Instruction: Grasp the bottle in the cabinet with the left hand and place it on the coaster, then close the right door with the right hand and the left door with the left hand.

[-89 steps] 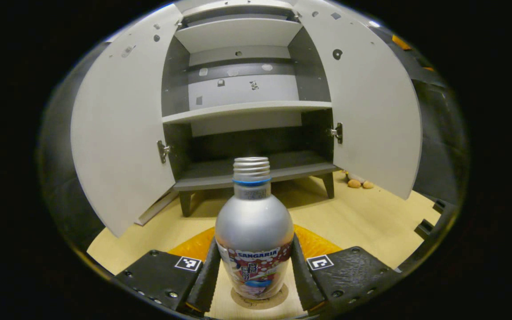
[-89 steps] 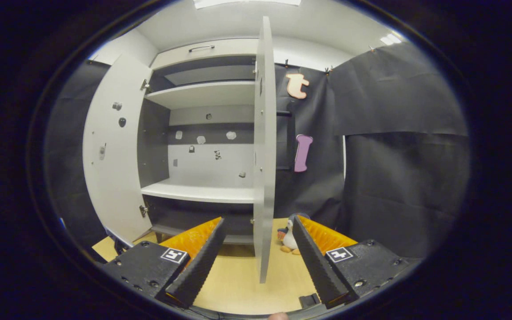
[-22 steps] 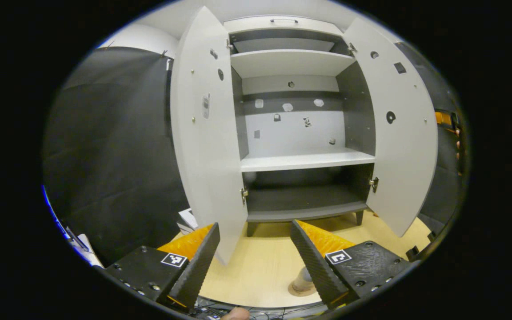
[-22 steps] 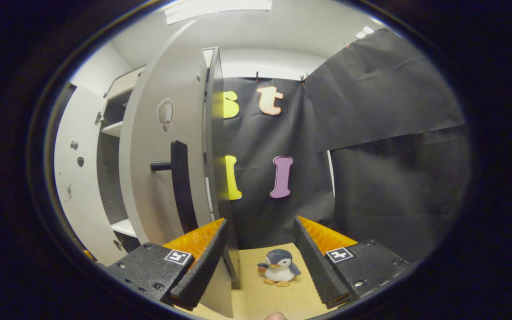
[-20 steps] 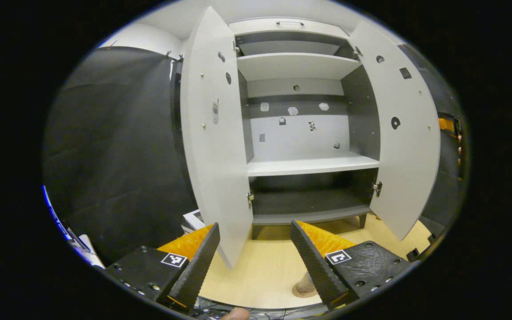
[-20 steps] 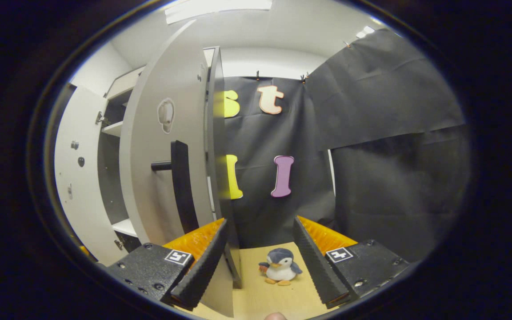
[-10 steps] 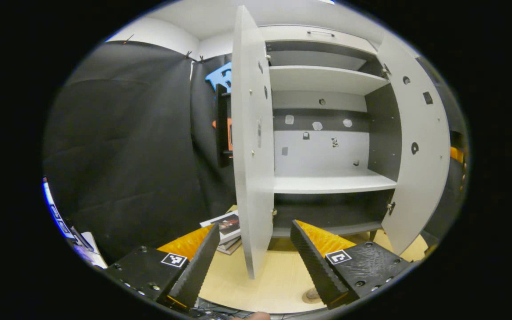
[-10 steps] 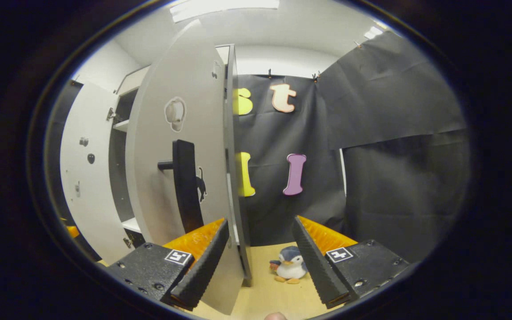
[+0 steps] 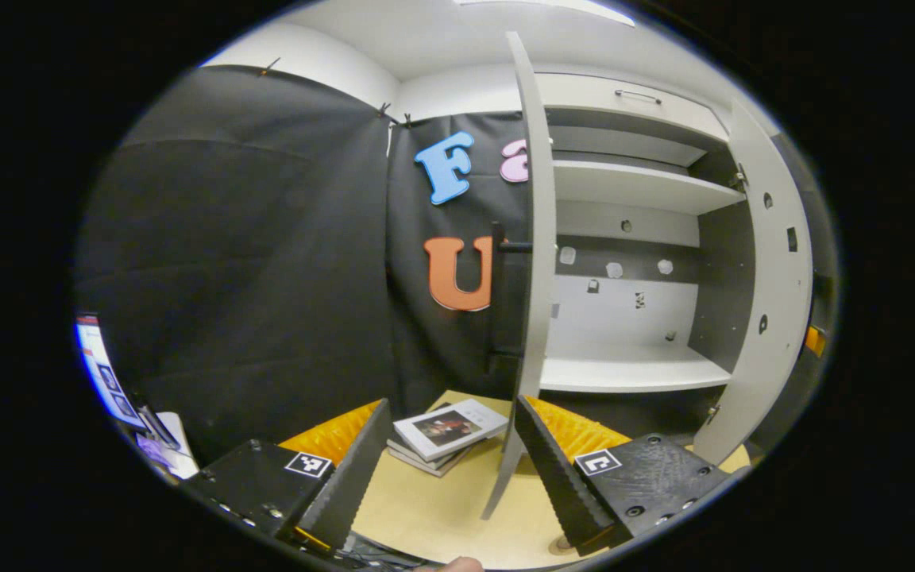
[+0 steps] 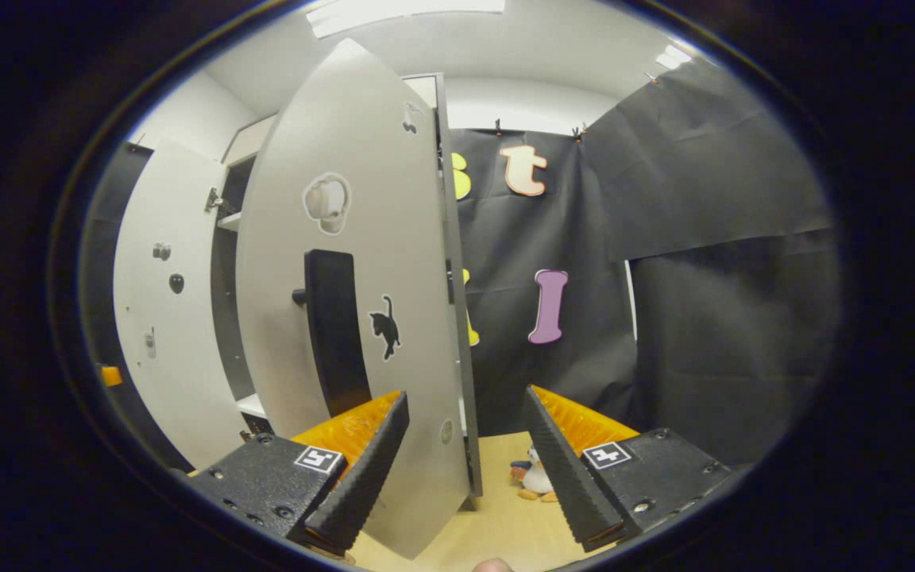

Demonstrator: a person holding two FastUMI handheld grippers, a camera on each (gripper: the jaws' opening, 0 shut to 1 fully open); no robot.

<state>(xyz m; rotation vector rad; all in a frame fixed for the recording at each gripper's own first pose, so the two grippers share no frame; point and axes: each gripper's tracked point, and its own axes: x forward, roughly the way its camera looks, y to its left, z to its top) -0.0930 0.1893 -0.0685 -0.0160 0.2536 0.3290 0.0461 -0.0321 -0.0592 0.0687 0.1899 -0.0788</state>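
Observation:
In the left gripper view the cabinet's left door (image 9: 535, 262) stands open, seen edge-on, its lower edge just above the gap of my open left gripper (image 9: 449, 477). Its black handle (image 9: 497, 302) sticks out to the left. Bare white shelves (image 9: 624, 373) show behind it, with the right door (image 9: 771, 302) beyond. A sliver of the round coaster (image 9: 561, 545) peeks beside the right finger. In the right gripper view the right door's outer face (image 10: 394, 262), with its black handle (image 10: 334, 334), stands partly open, its lower edge between the fingers of my open right gripper (image 10: 461, 477).
A stack of books (image 9: 442, 433) lies on the wooden table (image 9: 442, 508) left of the cabinet. A penguin toy (image 10: 535, 477) sits on the table to the right of the cabinet. The left door's inner face (image 10: 164, 318) shows at far left.
My left gripper has swung left, so the left door now appears edge-on and the books show. The right door has turned further toward shut, showing more of its outer face.

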